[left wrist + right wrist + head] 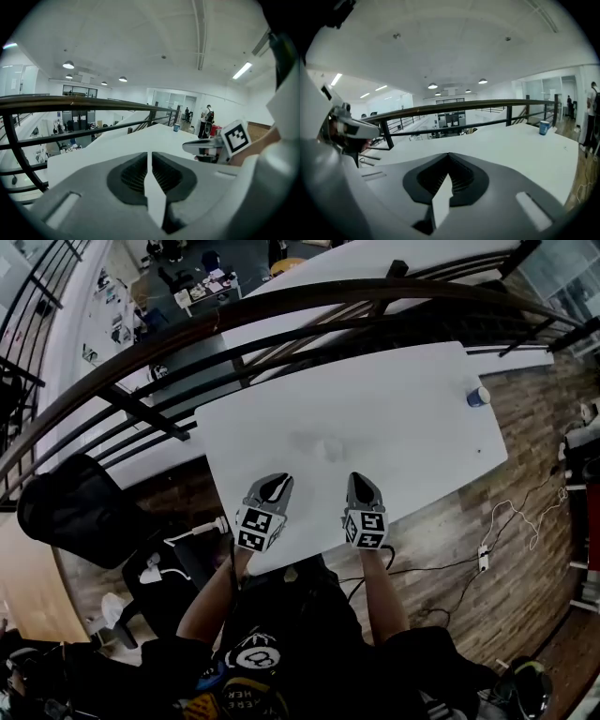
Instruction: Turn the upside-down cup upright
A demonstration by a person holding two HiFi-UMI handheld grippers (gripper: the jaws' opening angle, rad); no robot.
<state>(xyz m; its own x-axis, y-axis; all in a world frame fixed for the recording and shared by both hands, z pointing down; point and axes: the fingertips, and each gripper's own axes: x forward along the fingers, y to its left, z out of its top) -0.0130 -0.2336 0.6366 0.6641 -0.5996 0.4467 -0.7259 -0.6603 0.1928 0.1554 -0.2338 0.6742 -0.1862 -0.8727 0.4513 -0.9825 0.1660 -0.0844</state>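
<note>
Tongs on both sides are pressed together, empty: left tongs (274, 487) and right tongs (362, 487) hover side by side over the near edge of the white counter (394, 418). The blue cup (478, 397) stands well ahead and rightward of the right tongs, at the counter's far corner.

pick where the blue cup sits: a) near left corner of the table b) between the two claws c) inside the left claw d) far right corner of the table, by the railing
d: the blue cup stands at the far right corner of the white table, apart from the left claw and right claw, both shut and empty at the near edge.
</note>
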